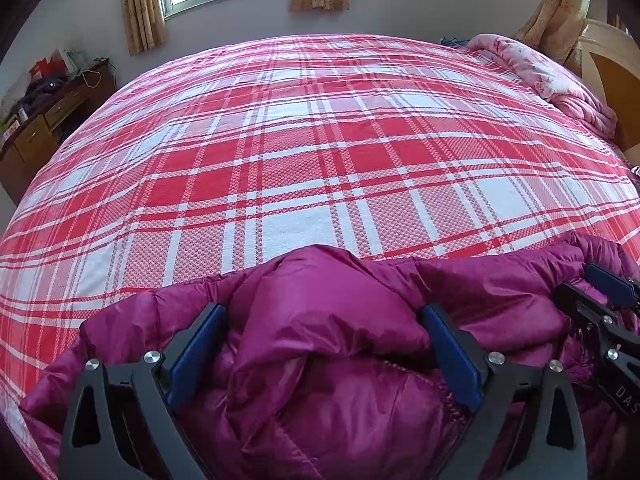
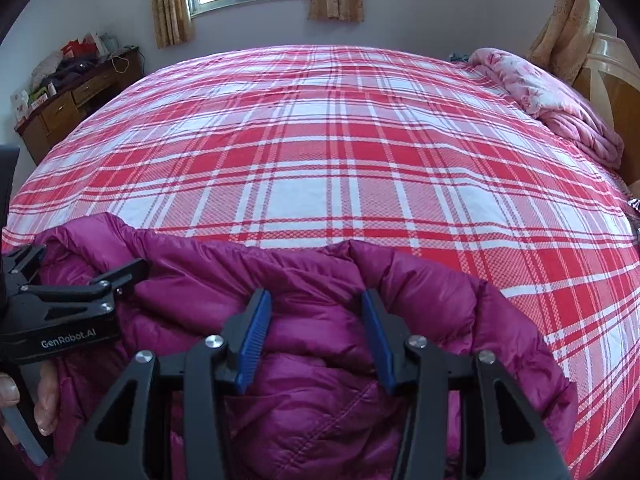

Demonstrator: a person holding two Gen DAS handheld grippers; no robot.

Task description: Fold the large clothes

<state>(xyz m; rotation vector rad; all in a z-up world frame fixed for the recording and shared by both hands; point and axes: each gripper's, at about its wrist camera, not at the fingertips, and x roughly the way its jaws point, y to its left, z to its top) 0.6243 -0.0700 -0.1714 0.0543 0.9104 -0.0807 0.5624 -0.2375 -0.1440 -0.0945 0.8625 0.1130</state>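
Left wrist view is showing the left hand-held gripper (image 1: 320, 344) with its blue pads spread wide around a puffed fold of the magenta down jacket (image 1: 328, 392); whether the pads are actually pressing the fabric I cannot tell. Just beside it, the right hand-held gripper (image 2: 316, 336) is straddling another ridge of the same jacket with its jaws about half apart, and its grip is equally unclear. Both seem to be working along the jacket's far edge, probably to carry it over as one fold. The jacket is lying bunched at the near edge of the bed (image 2: 320, 140), whose plaid cover is stretching away bare. A pink quilt (image 2: 560, 112) is sitting at the far right corner, well apart, and a cluttered dresser (image 2: 72, 104) is standing by the wall; neither is blocking the fold.
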